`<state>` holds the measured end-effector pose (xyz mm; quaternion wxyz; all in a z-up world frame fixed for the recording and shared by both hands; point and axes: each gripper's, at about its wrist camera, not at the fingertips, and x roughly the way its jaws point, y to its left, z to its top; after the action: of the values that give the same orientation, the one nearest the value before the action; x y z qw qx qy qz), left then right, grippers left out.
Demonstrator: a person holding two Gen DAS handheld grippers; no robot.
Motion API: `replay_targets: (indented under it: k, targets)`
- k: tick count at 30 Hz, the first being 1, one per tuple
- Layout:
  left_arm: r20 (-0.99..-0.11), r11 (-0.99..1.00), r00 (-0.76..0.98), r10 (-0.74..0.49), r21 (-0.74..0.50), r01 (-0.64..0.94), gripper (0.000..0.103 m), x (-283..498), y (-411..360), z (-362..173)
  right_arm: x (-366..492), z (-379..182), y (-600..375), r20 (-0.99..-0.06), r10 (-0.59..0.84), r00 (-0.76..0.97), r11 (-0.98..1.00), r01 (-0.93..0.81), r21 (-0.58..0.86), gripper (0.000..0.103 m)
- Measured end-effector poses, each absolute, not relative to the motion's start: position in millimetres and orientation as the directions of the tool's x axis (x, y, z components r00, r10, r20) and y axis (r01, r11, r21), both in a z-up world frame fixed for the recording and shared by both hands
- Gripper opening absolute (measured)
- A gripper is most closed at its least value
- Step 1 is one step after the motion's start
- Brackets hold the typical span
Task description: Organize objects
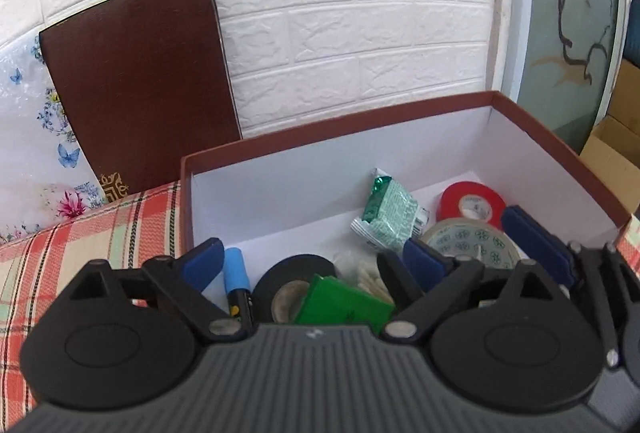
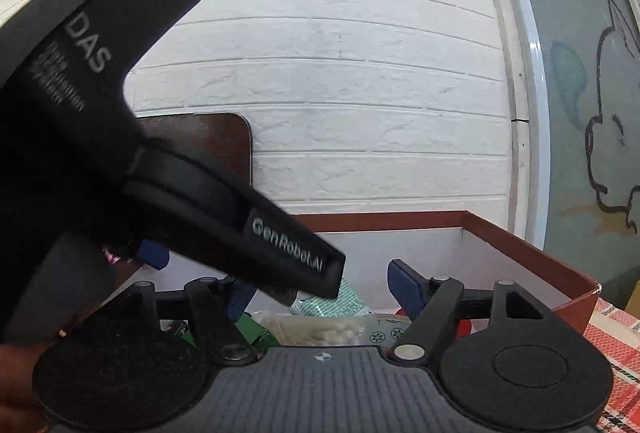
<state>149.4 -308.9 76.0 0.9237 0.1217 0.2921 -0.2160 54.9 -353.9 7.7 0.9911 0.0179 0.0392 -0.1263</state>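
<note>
A brown cardboard box (image 1: 560, 153) with a white inside stands on the plaid cloth. In it lie a black tape roll (image 1: 292, 273), a green packet (image 1: 344, 307), a blue-capped marker (image 1: 236, 273), a green-and-white wrapper (image 1: 388, 217), a red tape roll (image 1: 472, 203), a patterned clear tape roll (image 1: 472, 245) and a bag of cotton swabs (image 1: 368, 273). My left gripper (image 1: 312, 261) is open and empty above the box's near end. My right gripper (image 2: 324, 285) is open and empty over the box (image 2: 540, 257), with the swabs (image 2: 316, 331) below it. The left gripper's black body (image 2: 120, 153) crosses the right wrist view.
The box sits on a red plaid cloth (image 1: 80, 253). A dark brown board (image 1: 140, 85) leans on the white brick wall behind. A floral sheet (image 1: 32, 153) lies at the left. A glass door (image 1: 572, 13) and cardboard boxes (image 1: 616, 145) stand at the right.
</note>
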Motion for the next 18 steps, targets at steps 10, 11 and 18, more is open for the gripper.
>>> replay_targets:
  k: [10, 11, 18]
  targets:
    - [-0.594, 0.907, 0.756, -0.276, 0.1, 0.409, 0.096, 116, -280, 115, 36, 11, -353, 0.025, -0.214, 0.977, 0.976, 0.213, 0.033, 0.083]
    - [-0.586, 0.907, 0.761, -0.279, 0.1, 0.41, 0.096, 107, -273, 119, 33, 13, -350, 0.036, -0.206, 0.978, 0.978, 0.205, 0.027, 0.083]
    - [-0.6, 0.913, 0.747, -0.285, 0.069, 0.403, 0.098, 54, -228, 124, -18, 27, -319, -0.052, -0.154, 0.987, 0.985, 0.158, 0.066, 0.084]
